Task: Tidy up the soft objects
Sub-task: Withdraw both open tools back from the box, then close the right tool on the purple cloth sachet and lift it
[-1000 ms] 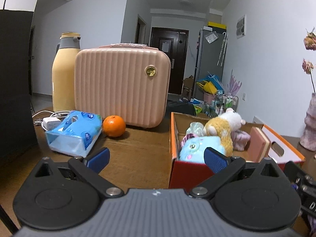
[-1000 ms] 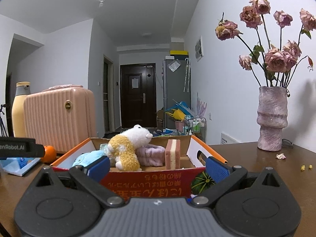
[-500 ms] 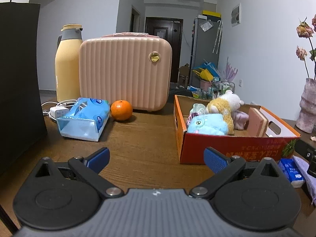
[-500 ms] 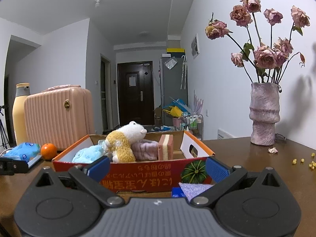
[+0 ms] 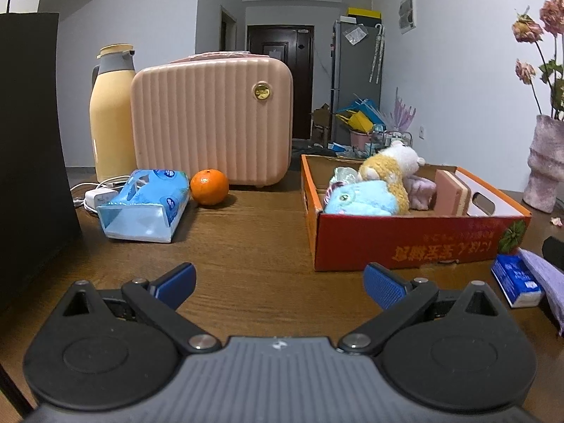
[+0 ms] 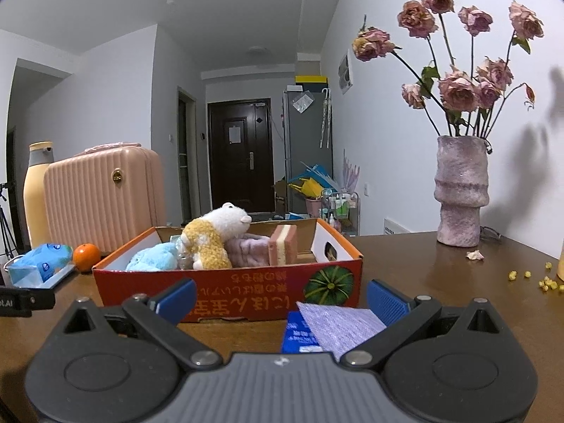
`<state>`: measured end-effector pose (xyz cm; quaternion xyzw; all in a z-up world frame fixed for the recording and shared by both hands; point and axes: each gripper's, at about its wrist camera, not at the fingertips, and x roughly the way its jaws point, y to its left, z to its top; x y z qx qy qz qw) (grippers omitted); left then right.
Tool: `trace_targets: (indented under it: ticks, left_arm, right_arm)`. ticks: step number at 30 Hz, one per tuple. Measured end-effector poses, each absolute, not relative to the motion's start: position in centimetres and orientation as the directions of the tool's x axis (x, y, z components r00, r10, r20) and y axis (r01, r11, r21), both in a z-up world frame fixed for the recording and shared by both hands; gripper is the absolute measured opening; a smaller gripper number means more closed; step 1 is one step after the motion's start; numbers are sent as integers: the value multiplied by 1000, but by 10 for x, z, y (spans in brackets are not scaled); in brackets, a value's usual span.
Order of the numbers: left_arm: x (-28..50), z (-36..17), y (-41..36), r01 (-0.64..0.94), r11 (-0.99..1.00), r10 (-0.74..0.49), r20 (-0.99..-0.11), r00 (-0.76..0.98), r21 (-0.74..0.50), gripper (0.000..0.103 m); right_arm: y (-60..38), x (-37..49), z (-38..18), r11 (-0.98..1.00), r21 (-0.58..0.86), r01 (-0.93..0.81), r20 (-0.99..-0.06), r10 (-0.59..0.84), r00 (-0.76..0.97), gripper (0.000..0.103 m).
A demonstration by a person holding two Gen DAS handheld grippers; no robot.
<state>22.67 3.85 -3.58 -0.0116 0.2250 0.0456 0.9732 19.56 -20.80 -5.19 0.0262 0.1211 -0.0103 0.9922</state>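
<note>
A red cardboard box (image 5: 416, 243) (image 6: 232, 289) on the wooden table holds a blue plush (image 5: 359, 202) (image 6: 153, 259), a yellow-and-white plush (image 5: 387, 169) (image 6: 211, 238), a pale purple soft item (image 6: 248, 252) and a pink sponge (image 5: 451, 192) (image 6: 282, 248). In front of the box lie a purple cloth (image 6: 338, 324) (image 5: 544, 282) and a blue tissue packet (image 5: 516, 280) (image 6: 298, 331). My left gripper (image 5: 278, 283) is open over bare table, short of the box. My right gripper (image 6: 280, 298) is open just before the cloth and packet, holding nothing.
At the left stand a pink ribbed case (image 5: 211, 120), a yellow thermos (image 5: 111, 112), a blue tissue pack (image 5: 144, 204), an orange (image 5: 209, 187) and a white charger (image 5: 100, 197). A dark panel (image 5: 31, 141) fills the far left. A vase of dried roses (image 6: 460, 190) stands right.
Both grippers have pulled back from the box, which now looks smaller and farther. The purple cloth and blue packet have come into view in front of the box.
</note>
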Motion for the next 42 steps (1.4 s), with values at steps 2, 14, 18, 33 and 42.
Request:
trace_targets:
  ticks: [2, 14, 18, 33, 42]
  left_arm:
    - [220, -36, 33, -84, 996, 80, -435, 897, 10, 103]
    - [194, -38, -12, -32, 998, 51, -423, 905, 51, 103]
    - [198, -40, -26, -22, 998, 43, -437, 898, 53, 103]
    - [235, -55, -83, -18, 998, 49, -503, 863, 65, 103]
    - [246, -58, -107, -55, 997, 75, -521, 850, 55, 103]
  right_arm:
    - [-211, 190, -51, 999, 48, 23, -240, -11, 971, 103]
    - [-230, 165, -49, 1000, 8, -10, -248, 12, 969, 103]
    - [-244, 163, -49, 1000, -5, -8, -257, 6, 966, 103]
    - [-288, 217, -72, 972, -92, -218, -477, 149, 866, 92]
    - [-314, 255, -89, 959, 8, -283, -601, 231, 765, 70]
